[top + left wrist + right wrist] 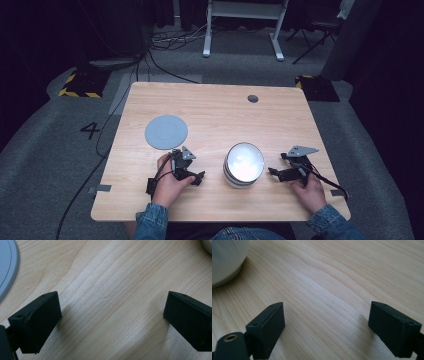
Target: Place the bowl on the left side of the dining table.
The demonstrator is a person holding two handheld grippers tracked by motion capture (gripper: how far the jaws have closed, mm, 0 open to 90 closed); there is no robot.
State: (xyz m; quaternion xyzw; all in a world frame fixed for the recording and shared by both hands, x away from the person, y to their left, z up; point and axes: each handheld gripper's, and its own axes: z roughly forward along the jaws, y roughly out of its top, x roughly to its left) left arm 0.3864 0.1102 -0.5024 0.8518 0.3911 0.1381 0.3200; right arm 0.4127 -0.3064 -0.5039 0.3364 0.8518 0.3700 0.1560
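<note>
Two blue denim sleeves (152,220) come in at the bottom of the high view, one on each arm. The left hand (167,185) holds the left gripper (189,170) low over the wooden table (215,112). Its two black jaws are wide apart with only bare wood between them. The right gripper (285,167) sits on the other side, and its jaws are wide apart too, holding nothing. Between the two grippers stands a stack of white bowls (243,164). A flat grey plate (166,132) lies farther back, just past the left gripper.
</note>
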